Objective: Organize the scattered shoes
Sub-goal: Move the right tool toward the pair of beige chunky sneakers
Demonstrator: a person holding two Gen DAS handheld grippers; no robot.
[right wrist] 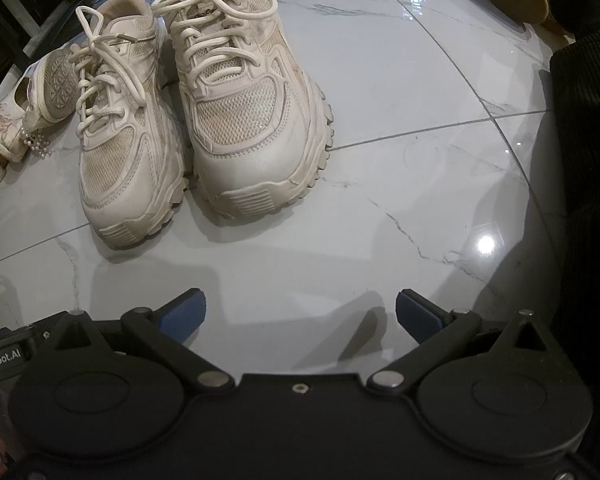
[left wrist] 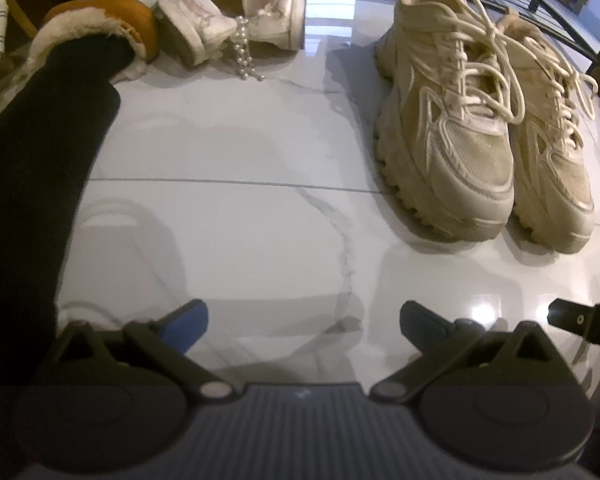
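Standing side by side on the tile floor (right wrist: 400, 100), the sneakers (right wrist: 204, 112) look bulky yet light, with stiff soles and soft mesh; I judge the padded heel collar the best hold. Left claw (left wrist: 303, 326) and right claw (right wrist: 300, 314) both gape wide, holding and touching nothing.

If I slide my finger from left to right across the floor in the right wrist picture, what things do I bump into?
Pearl-strap shoe tipped on its side → left sneaker of the laced pair → right sneaker of the pair → bare marble floor → black-clothed leg.
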